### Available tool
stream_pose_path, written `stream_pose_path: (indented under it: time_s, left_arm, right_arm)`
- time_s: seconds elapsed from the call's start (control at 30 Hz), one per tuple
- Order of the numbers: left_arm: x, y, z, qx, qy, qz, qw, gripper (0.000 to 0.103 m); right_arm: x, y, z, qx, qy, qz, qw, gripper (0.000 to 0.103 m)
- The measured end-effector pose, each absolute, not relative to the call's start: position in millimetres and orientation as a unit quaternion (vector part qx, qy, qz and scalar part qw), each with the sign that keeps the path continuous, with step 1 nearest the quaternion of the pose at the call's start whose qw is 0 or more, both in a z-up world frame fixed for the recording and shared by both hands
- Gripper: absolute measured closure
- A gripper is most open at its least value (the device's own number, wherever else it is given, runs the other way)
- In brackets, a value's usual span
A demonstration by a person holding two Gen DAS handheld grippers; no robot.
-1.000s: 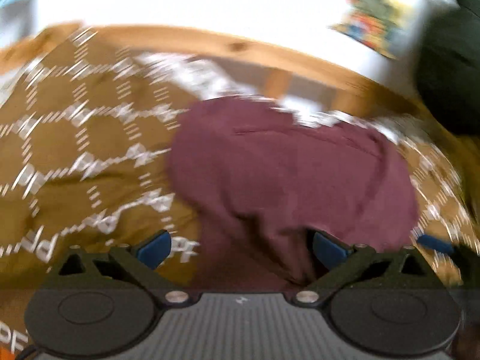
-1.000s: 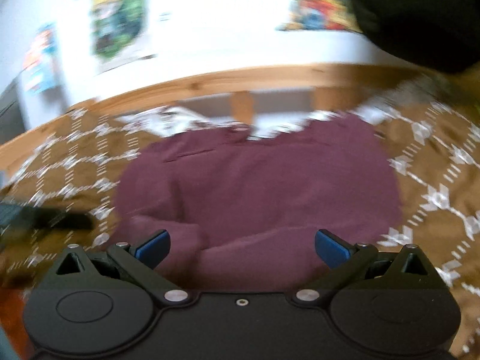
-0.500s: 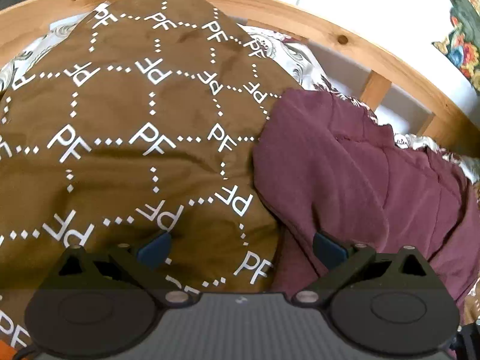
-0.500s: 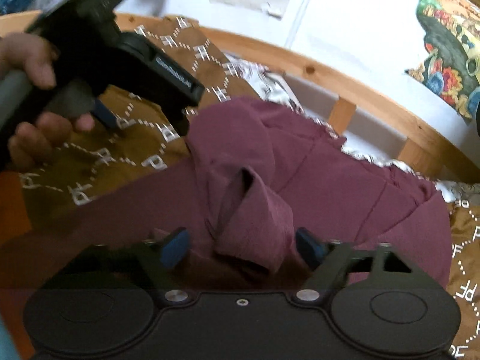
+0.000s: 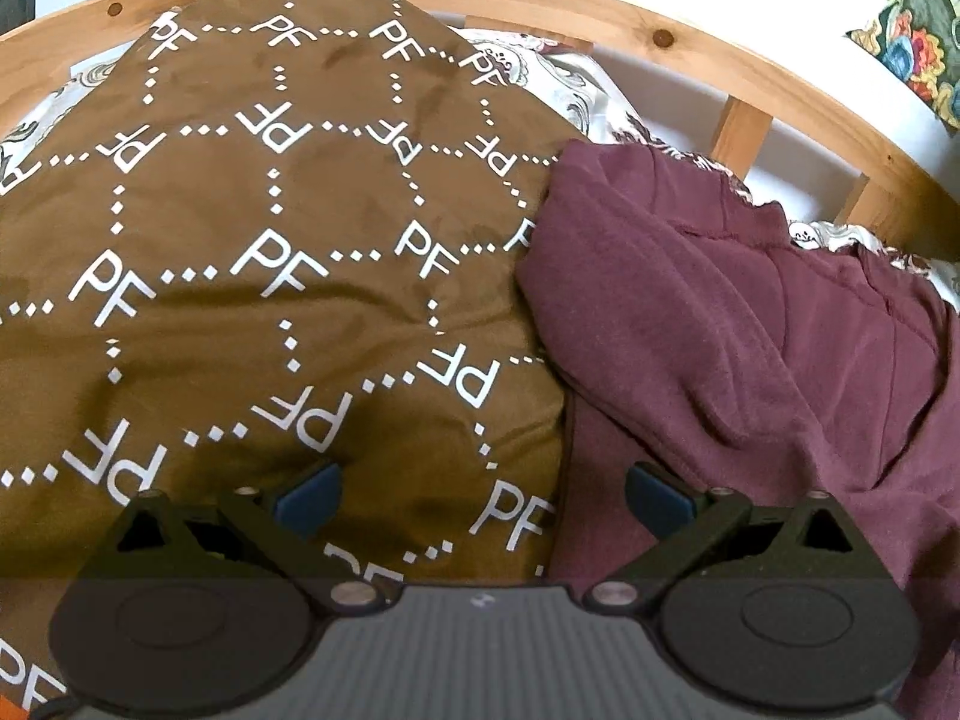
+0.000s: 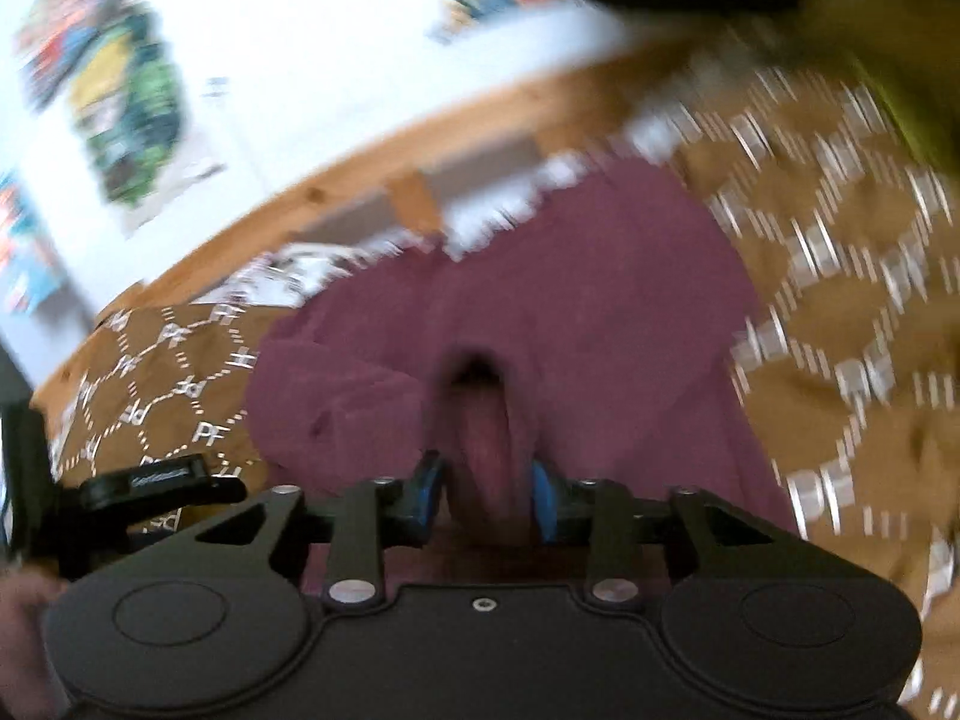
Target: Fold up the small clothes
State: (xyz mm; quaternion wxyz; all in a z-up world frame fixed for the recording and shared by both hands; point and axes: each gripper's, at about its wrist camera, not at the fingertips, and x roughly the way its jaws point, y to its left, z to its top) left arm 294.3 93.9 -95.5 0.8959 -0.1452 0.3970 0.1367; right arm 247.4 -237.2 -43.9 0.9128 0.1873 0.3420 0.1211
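Note:
A maroon garment (image 5: 750, 336) lies crumpled on a brown blanket (image 5: 270, 252) printed with white PF letters. My left gripper (image 5: 483, 492) is open, hovering low over the garment's left edge where it meets the blanket, with nothing between its fingers. In the blurred right wrist view, my right gripper (image 6: 486, 492) has its jaws closing on a raised fold of the maroon garment (image 6: 600, 312), the blue pads (image 6: 429, 492) against the fold on both sides. The left gripper's black body (image 6: 144, 480) shows at the left edge of that view.
A curved wooden bed rail (image 5: 690, 42) with slats runs behind the blanket, white patterned sheet (image 5: 570, 78) showing beneath it. Colourful posters (image 6: 132, 120) hang on the white wall. A person's hand (image 6: 24, 600) holds the left gripper.
The right gripper went from wide open to closed around a fold of the maroon garment, and its view rolled. The left gripper shifted toward the garment's left edge and sank closer to the blanket.

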Motion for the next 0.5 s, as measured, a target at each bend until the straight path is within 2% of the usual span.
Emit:
stream_pose_path:
  time_s: [0.1,0.13,0.2,0.27,0.37,0.43,0.5]
  left_arm:
    - [296,93,-96,-0.144,0.393,0.132,0.899,0.001]
    - [297,93,-96,-0.145,0.390,0.130,0.900,0.001]
    - [300,94,-92,-0.143,0.374,0.126,0.908,0.001]
    - [306,93,-86,-0.124,0.344,0.121,0.923,0.001]
    - [325,93,-78,-0.077,0.297,0.124,0.944,0.001]
    - [342,96,-78,-0.058,0.274,0.117,0.953,0.001]
    - [360,100,-82,-0.059,0.269,0.104,0.956,0.007]
  right_arm:
    - [255,-254,-57,0.245,0.372,0.099,0.890,0.045]
    - [255,-256,-59,0.254,0.373,0.096,0.887,0.042]
    - [258,-257,-59,0.261,0.366,0.100,0.888,0.031]
    - [262,-256,-56,0.258,0.354,0.106,0.893,0.027]
    - [269,-252,-57,0.229,0.344,0.091,0.906,0.027]
    - [273,-251,-60,0.214,0.341,0.082,0.912,0.032]
    - [277,-251,-63,0.202,0.342,0.078,0.914,0.045]
